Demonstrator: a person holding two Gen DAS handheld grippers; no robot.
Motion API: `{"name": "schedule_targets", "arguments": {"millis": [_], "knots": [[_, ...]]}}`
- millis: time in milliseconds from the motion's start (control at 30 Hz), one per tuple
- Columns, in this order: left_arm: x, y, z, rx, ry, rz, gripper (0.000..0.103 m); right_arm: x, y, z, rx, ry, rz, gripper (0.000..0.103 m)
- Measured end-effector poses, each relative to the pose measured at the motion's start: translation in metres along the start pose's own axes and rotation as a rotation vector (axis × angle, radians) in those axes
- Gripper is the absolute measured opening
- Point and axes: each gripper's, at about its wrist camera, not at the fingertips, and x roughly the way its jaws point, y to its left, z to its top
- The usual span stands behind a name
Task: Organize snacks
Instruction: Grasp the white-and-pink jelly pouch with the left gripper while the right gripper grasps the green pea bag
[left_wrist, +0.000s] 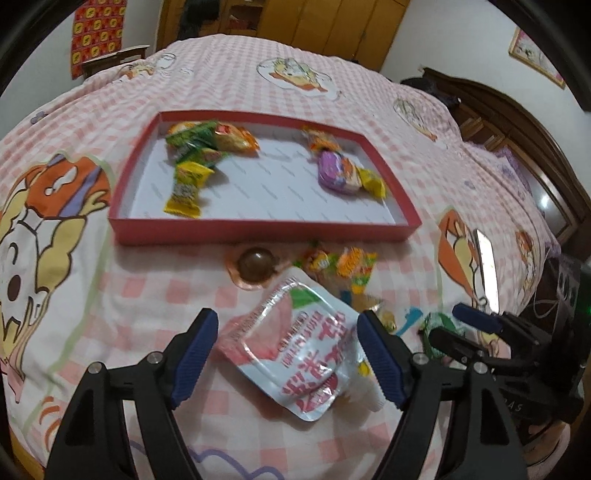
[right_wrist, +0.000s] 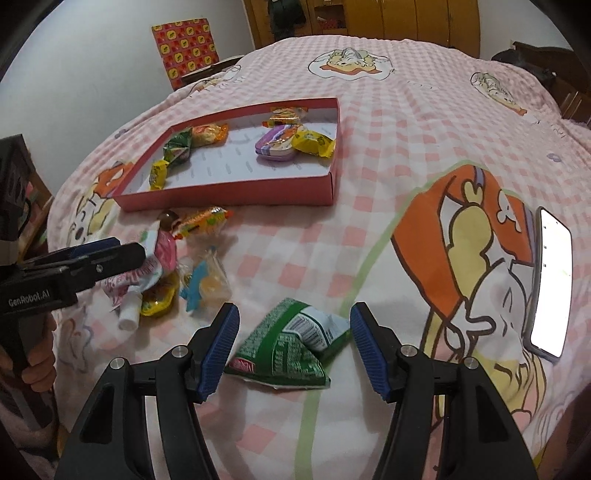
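Left gripper (left_wrist: 286, 350) is spread wide, its blue pads (left_wrist: 195, 354) either side of a white-and-pink pouch (left_wrist: 295, 354) that lies on the bed (left_wrist: 110, 314); neither pad clearly touches it. Right gripper (right_wrist: 293, 347) is likewise spread wide, straddling a green packet (right_wrist: 284, 350) lying flat on the checked bedspread, with gaps visible on both sides.

Red tray (left_wrist: 258, 230) sits further in on the bed, toward its middle. Inside: green and yellow wrapped sweets (left_wrist: 188, 162) bunched at the tray's left end, a purple pack (left_wrist: 334, 170) with a yellow sweet (left_wrist: 373, 182) at its right end.

Just outside the tray's near edge: a brown ball in a pink wrapper (left_wrist: 255, 266), and an orange-green sweet (left_wrist: 351, 264) beside it. A blue star-shaped item (right_wrist: 195, 286) lies near the pouch.

Lit phone (right_wrist: 550, 280) rests screen-up toward the bed's right edge, well apart from the snacks.
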Motion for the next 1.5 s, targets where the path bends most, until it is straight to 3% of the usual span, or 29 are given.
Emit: {"name": "schedule_targets", "arguments": {"millis": [433, 1133, 1200, 1500], "knots": [[0.016, -0.013, -0.012, 0.067, -0.02, 0.039, 0.082, 0.011, -0.002, -0.016, 0.019, -0.019, -0.027, 0.076], [0.016, -0.011, -0.014, 0.065, -0.056, 0.018, 0.08, 0.015, 0.004, -0.022, 0.046, -0.043, -0.014, 0.076], [0.012, -0.011, -0.015, 0.071, -0.063, 0.02, 0.068, 0.014, 0.004, -0.022, 0.048, -0.043, -0.011, 0.076], [0.006, -0.006, -0.016, 0.063, -0.056, 0.013, 0.067, 0.014, 0.004, -0.022, 0.046, -0.046, -0.01, 0.076]]}}
